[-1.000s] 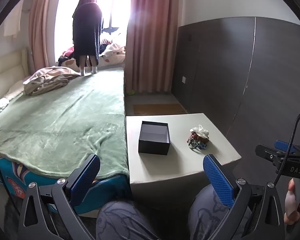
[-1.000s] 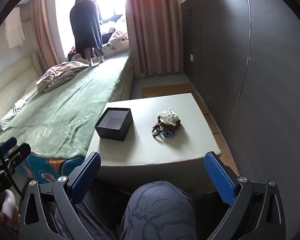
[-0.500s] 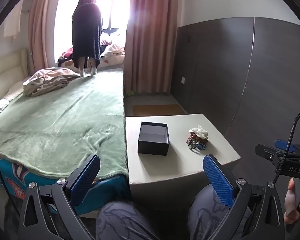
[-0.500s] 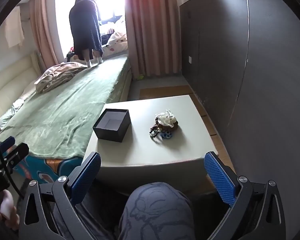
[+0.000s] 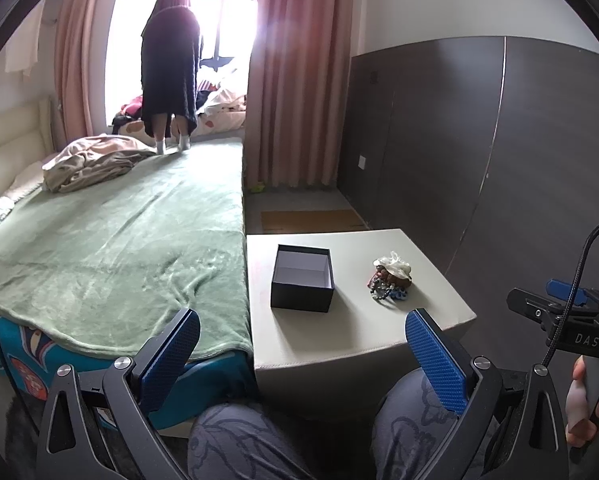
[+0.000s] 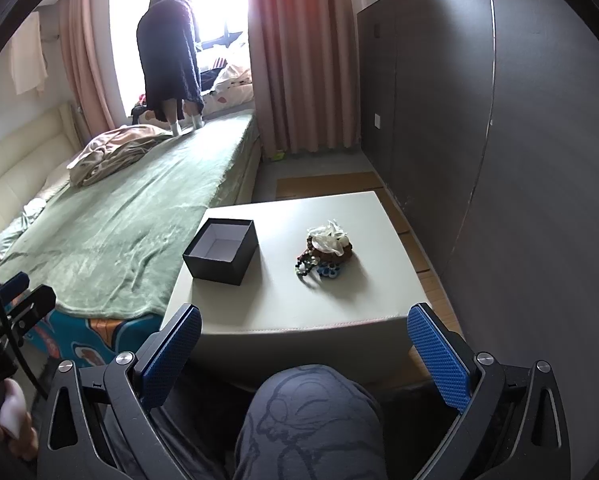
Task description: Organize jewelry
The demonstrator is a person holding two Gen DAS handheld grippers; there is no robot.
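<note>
An open black box with a pale inside stands on a white low table; it also shows in the right wrist view. To its right lies a small heap of jewelry, beads, brown and blue pieces with a white piece on top, also in the right wrist view. My left gripper is open and empty, held back from the table's near edge above my knees. My right gripper is open and empty too, near the table's front edge.
A bed with a green blanket adjoins the table's left side. A dark panelled wall runs along the right. A person in a dark dress stands on the bed by the window. My knees are below the grippers.
Both views have shifted slightly; the table and box sit a little differently in frame. Both grippers stay open and empty. The box and jewelry have not moved.
</note>
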